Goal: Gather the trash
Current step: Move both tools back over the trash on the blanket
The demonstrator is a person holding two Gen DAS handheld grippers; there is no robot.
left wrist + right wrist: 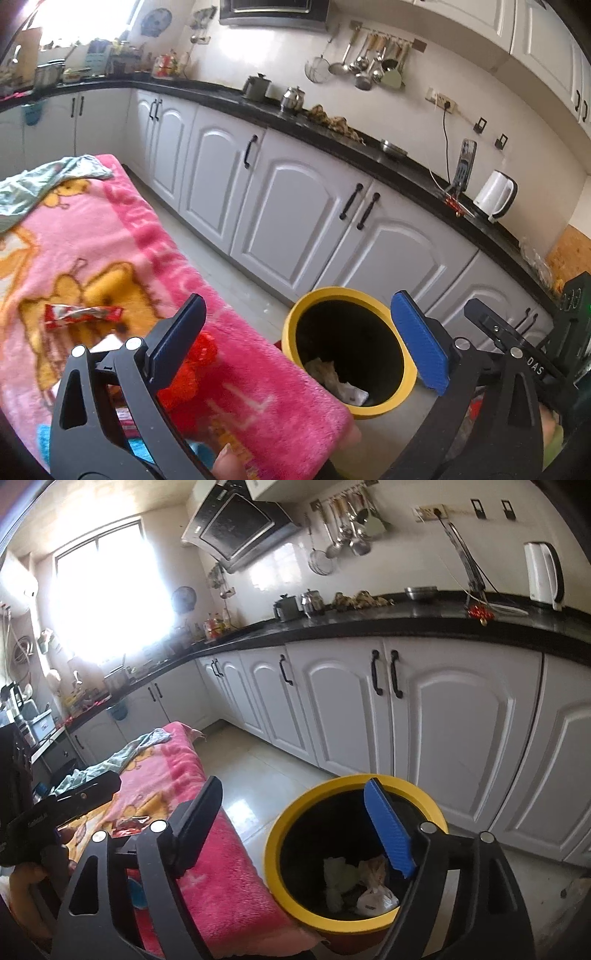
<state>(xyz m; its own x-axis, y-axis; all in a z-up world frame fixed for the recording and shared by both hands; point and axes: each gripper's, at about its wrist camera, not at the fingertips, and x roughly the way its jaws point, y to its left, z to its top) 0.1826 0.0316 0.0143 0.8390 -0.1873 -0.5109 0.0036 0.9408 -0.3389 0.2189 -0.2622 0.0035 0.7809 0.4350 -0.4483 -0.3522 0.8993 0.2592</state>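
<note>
Both empty: left gripper [299,339] gapes wide, right gripper [295,827] spread above the yellow bin [280,834]. Red wrapper [83,315] lies lengthwise across the pink blanket [258,387], left of the left gripper, which is nearer.

A pink blanket [155,258] with yellow cartoon bears covers the low surface. On it lie a red wrapper [83,314], crumpled red plastic [192,373] near the front edge, and a pale green cloth [40,184] at the far end. A yellow bin [291,325] stands on the tiled floor [240,291] just beside it.
</note>
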